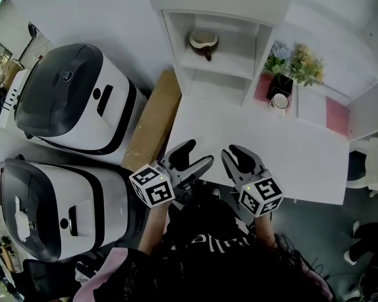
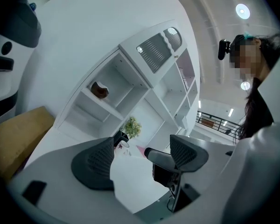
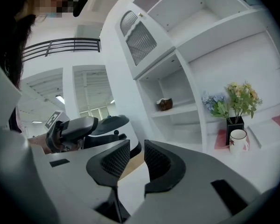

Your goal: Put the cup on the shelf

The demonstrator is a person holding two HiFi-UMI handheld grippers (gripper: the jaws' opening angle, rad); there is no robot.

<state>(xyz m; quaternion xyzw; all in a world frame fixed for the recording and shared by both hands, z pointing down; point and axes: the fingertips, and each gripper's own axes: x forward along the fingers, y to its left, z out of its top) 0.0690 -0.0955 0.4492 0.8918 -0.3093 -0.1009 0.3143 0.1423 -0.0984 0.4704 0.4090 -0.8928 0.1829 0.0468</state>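
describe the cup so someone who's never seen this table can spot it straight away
Find the tall white shelf unit at the far side of the white table. Just right of it stands a black vase of flowers, and the cup sits directly in front of that vase. It is a white mug, unlike the brown pot up on the shelf.

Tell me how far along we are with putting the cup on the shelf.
Nothing done yet: the cup stands on the table beside the flower vase, untouched. In hand: nothing; the left gripper is wide open, the right gripper has jaws narrowly apart, both empty at the table's near edge. Left: reach the cup, grasp it, set it on the shelf.
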